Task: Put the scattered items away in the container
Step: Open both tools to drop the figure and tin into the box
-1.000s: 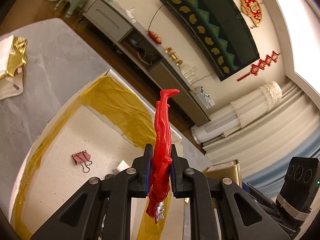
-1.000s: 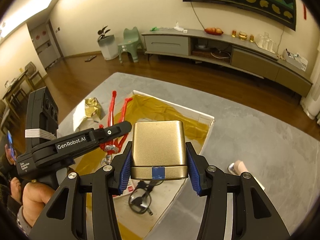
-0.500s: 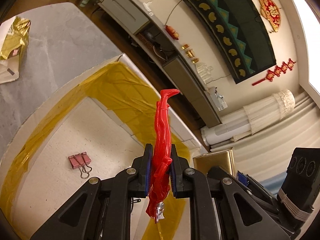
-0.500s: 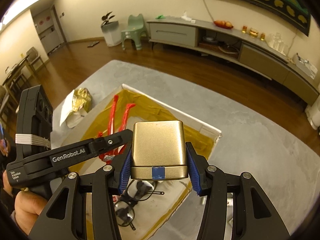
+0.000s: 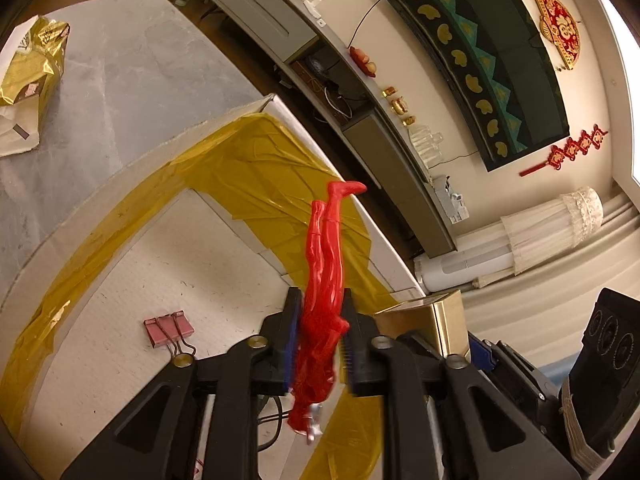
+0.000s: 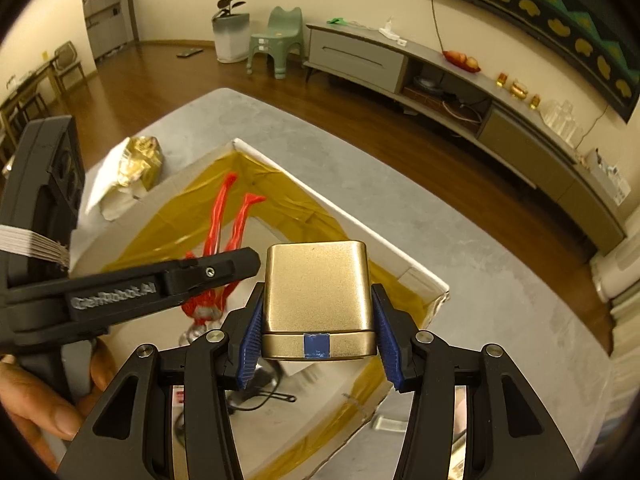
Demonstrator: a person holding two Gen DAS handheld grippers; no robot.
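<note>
Over the open white box (image 5: 120, 184), whose inner walls are lined with yellow tape, both grippers hang with a load each, so the tidying looks partly done and two more items are about to go in. The left gripper (image 5: 320, 334) is clamped on a red toy figure (image 5: 326, 276), pinched at the torso with its legs pointing away from the camera and its silver head hanging down below the jaws; in the right wrist view the figure hangs above the box floor, not touching it. The right gripper (image 6: 318, 330) grips a gold tin (image 6: 318, 296) by its two sides between the blue pads, with a strip of blue tape on the near edge of the tin; it sits above the near part of the box, just beside the left gripper. Already in the box are a pink binder clip (image 5: 168, 330) lying on the white floor, and a pair of glasses (image 6: 256, 396) partly hidden under the right gripper; something with red print also shows at the near wall, too hidden to name. Left to do, as I judge it: lower and let go of the figure and the tin, then fetch what is outside. A crumpled gold and white bag (image 5: 30, 80) lies on the grey table (image 6: 480, 280) well apart from the box, and a small pale object (image 6: 388, 424) sits on the table just beside the near box wall, too blurred to identify.
</note>
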